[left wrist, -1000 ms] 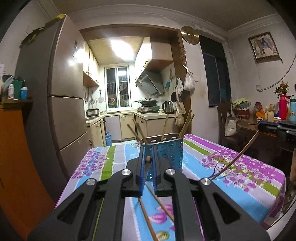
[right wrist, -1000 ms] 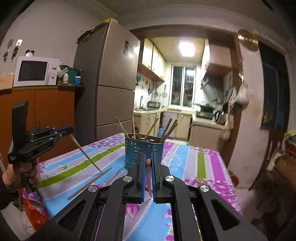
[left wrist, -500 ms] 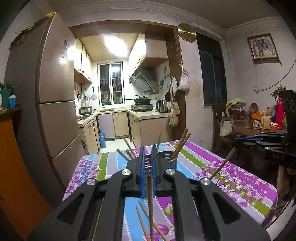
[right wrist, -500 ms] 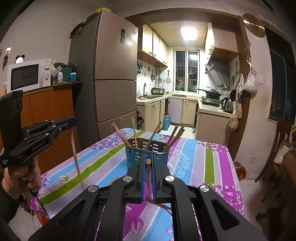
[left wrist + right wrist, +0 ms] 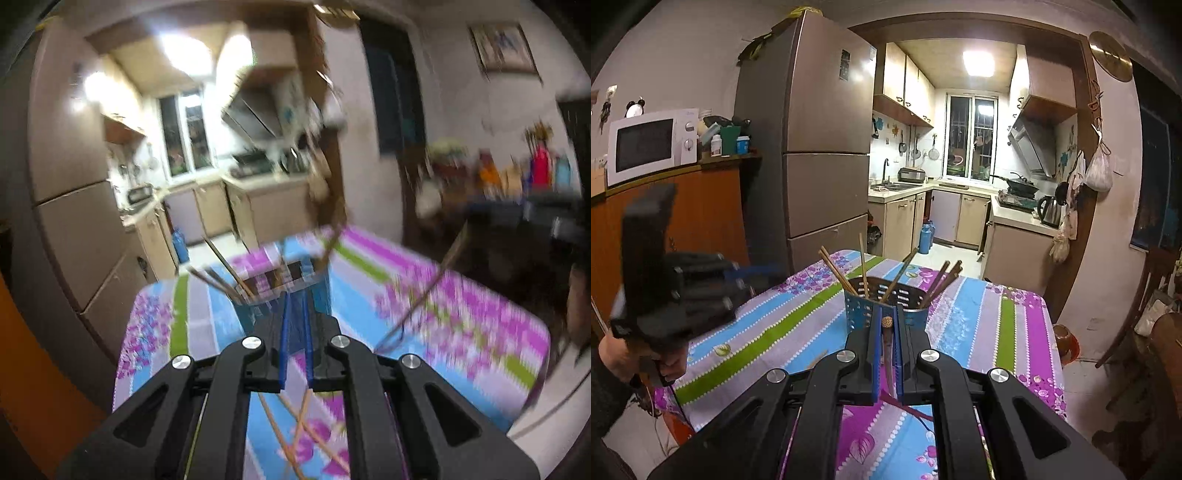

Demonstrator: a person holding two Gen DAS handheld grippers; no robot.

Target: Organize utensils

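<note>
Sitting on striped table (image 5: 979, 325): blue holder (image 5: 866, 314). Right gripper (image 5: 886, 328) fingers pinching thin, light, probably slippery chopstick (image 5: 886, 332) near its top; left gripper (image 5: 295, 317) fingers closed, contents blurred.

Right gripper (image 5: 886, 328) is clamping a brown chopstick (image 5: 887, 343), pointing at blue utensil holder (image 5: 866, 308) holding more chopsticks (image 5: 863, 264) on floral tablecloth (image 5: 979, 325). Left gripper (image 5: 764, 268), blurred, is hovering at left.

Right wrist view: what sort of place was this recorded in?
A home dining area opening onto a small kitchen, most likely. A tall fridge, a microwave on a wooden cabinet, and a dining table under a floral striped cloth all point to it.
</note>
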